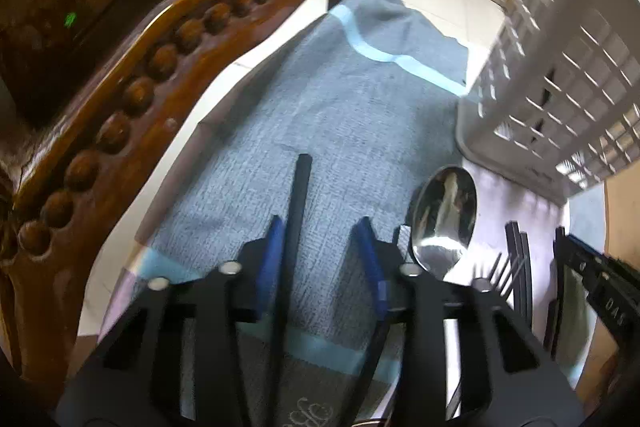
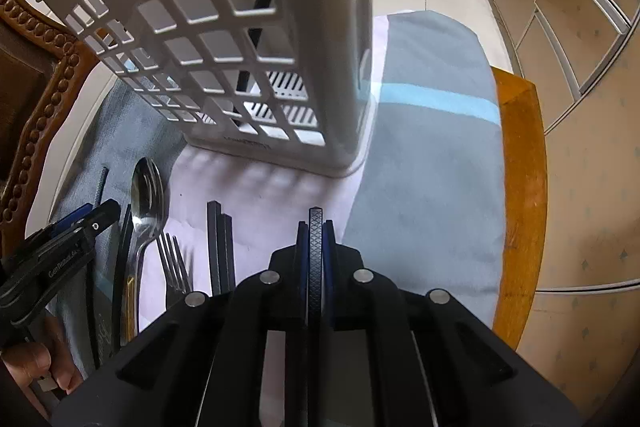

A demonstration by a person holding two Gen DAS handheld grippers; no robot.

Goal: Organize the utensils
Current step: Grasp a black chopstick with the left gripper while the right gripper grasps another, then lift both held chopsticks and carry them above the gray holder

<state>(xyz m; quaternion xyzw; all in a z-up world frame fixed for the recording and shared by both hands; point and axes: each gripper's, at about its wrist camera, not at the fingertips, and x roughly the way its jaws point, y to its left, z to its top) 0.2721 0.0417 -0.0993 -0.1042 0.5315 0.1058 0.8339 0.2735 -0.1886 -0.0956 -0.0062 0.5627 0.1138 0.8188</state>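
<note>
The right claw [image 2: 315, 247] is pressed together on a black textured utensil handle [image 2: 315, 267], which stands up between the pads and runs away from the camera toward the white slotted caddy [image 2: 224, 39] at the far side of the table [image 2: 524, 163]. The left claw [image 1: 322, 247] is spread, with a black chopstick [image 1: 298, 203] lying between its fingers on the blue-grey towel [image 1: 352, 99]; that stick's long axis runs near to far, its squared end pointing away. Just to the right of it lie a spoon [image 1: 444, 215], bowl at the far end and handle toward the camera, a fork [image 1: 500, 271] with tines pointing far, and more dark chopsticks [image 2: 220, 247], all roughly parallel. The main risk is the held handle being pinched only along a thin edge: it could pivot or slip when tilted toward the caddy, or catch on a grid opening instead of dropping into a compartment. On the left, the stick sits nearer one finger than the other, so closing could push it sideways on the soft towel, and the neighbouring spoon is near enough to be nudged. The caddy is light-looking and may slide if bumped.
</note>
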